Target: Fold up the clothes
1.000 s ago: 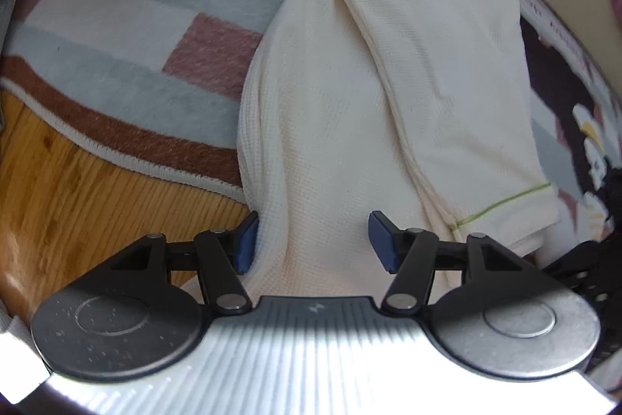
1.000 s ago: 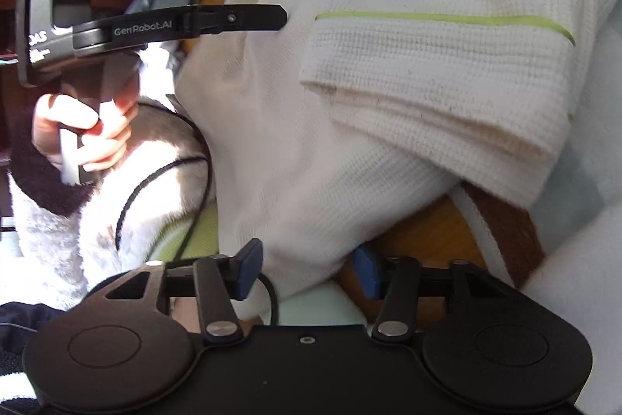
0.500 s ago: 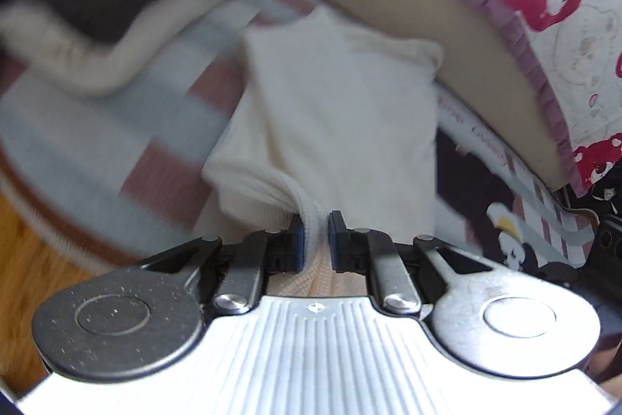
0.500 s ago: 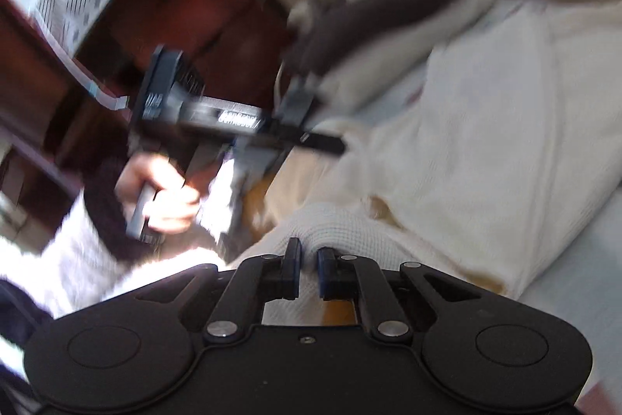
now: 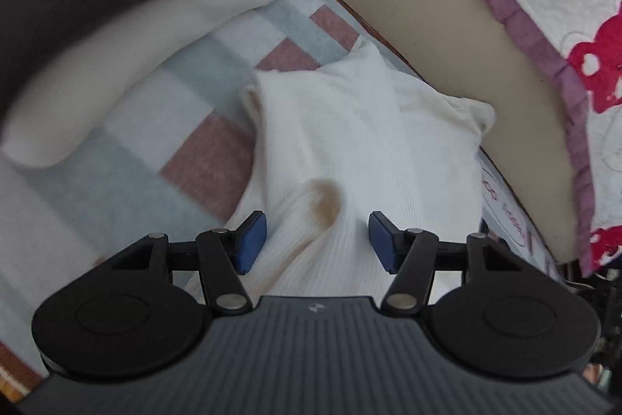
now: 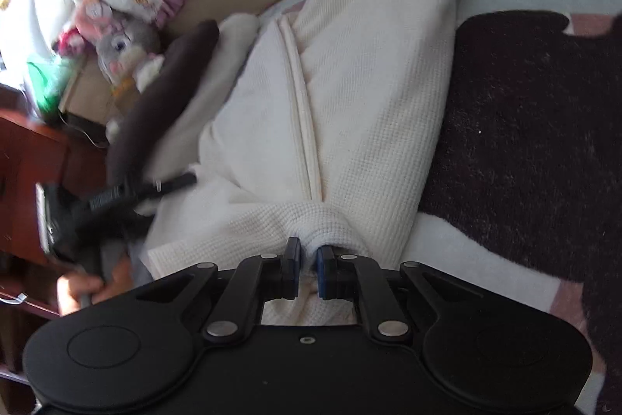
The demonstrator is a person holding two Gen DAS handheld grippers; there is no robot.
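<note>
The cream garment (image 6: 350, 96) lies on the checked blanket (image 5: 128, 158) of the bed, folded lengthwise, with its far end near the beige bed edge (image 5: 466, 37). Its cloth is a fine waffle knit, and a raised double seam (image 6: 301, 111) runs along it. The right tool (image 6: 309, 265) is clamped on a bunched fold at the near end of the garment, with the cloth puckered between the blue pads. The left tool (image 5: 317, 240) hovers low over the near part of the same garment with its pads wide apart, holding nothing; a rolled fold with a brown shadow lies between them. In the right view, the left hand (image 6: 91, 282) grips this tool's handle. A dark fleece blanket (image 6: 536, 142) lies beside the garment.
</note>
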